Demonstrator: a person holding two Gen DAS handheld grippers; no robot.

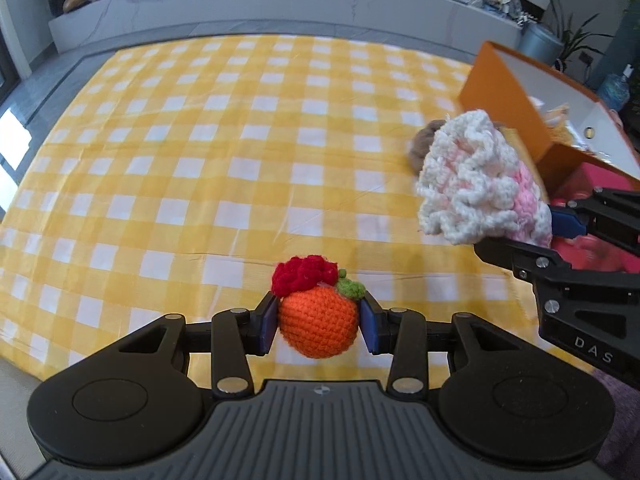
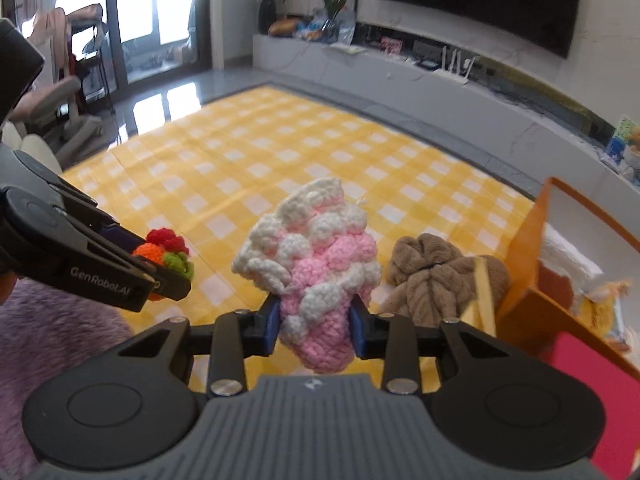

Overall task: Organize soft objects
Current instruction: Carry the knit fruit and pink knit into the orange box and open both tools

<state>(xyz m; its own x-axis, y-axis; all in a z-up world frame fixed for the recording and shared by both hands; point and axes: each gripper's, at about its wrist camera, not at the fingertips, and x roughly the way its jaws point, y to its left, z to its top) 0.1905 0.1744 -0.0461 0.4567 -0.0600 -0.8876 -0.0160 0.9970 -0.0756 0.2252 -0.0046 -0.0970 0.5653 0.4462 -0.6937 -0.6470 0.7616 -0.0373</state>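
Note:
My left gripper [image 1: 319,322] is shut on an orange crochet fruit [image 1: 318,326] topped with red and green yarn, held above the yellow checked cloth [image 1: 200,160]. It also shows at the left of the right wrist view [image 2: 164,258]. My right gripper [image 2: 315,322] is shut on a pink and white crochet piece [image 2: 316,264], which also shows in the left wrist view [image 1: 476,184]. A brown plush scrunchie [image 2: 432,276] lies on the cloth beside an orange box [image 2: 528,264].
The orange box [image 1: 504,96] stands at the cloth's right edge with soft things inside. A pink panel [image 2: 592,392] is at the near right. Purple fluffy fabric [image 2: 52,340] lies at the near left. A grey bench [image 1: 280,4] runs behind the cloth.

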